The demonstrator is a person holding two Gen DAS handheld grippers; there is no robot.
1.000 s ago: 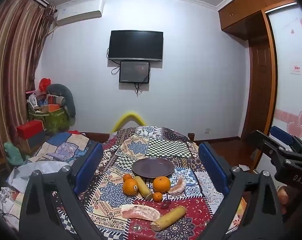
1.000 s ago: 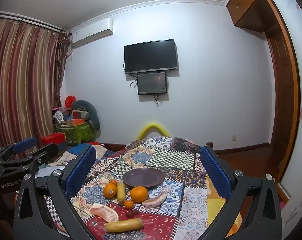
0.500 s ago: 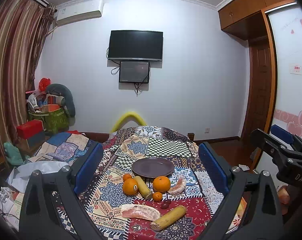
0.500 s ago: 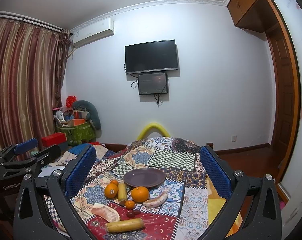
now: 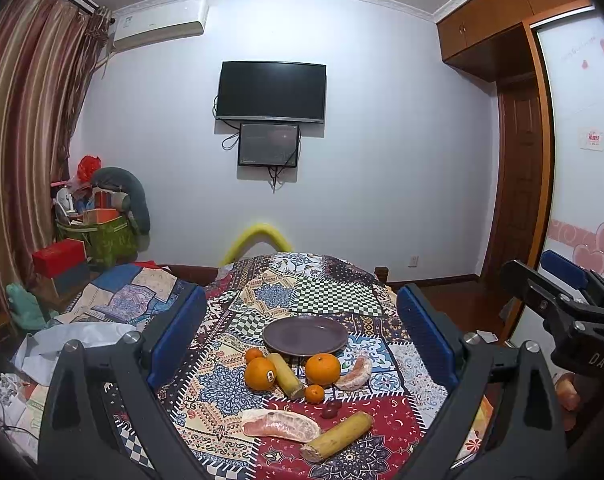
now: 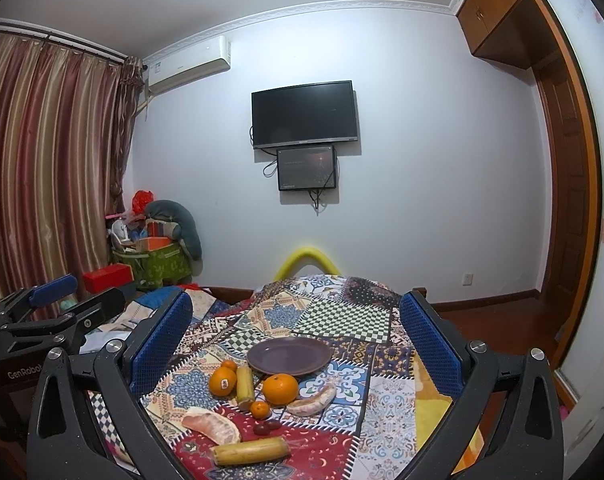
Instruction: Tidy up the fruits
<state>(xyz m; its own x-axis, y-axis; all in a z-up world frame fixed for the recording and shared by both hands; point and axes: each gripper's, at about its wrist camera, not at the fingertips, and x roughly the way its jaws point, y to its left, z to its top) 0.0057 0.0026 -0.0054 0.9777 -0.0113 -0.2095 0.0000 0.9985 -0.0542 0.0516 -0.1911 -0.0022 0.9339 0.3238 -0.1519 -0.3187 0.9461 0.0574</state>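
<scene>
An empty dark purple plate (image 5: pixel 305 335) (image 6: pixel 289 356) sits mid-table on a patchwork cloth. In front of it lie two large oranges (image 5: pixel 260 374) (image 5: pixel 322 368), two small ones (image 5: pixel 314 394), two yellow banana pieces (image 5: pixel 336 436) (image 5: pixel 285 375), two peeled pomelo segments (image 5: pixel 279 424) (image 5: pixel 354 369) and dark grapes (image 5: pixel 330 409). My left gripper (image 5: pixel 299 320) is open and empty, held above the table's near edge. My right gripper (image 6: pixel 295 324) is open and empty, beside it on the right.
The patchwork-covered table (image 5: pixel 334 300) has a yellow chair back (image 5: pixel 257 236) at its far end. A cluttered bed (image 5: pixel 113 300) and bags (image 5: pixel 101 236) lie at left. A wall with a TV (image 5: pixel 270 91) is behind; a wooden door (image 5: pixel 518 184) is at right.
Almost nothing has changed. Both grippers stay open and hover in place; the right view has drifted very slightly.
</scene>
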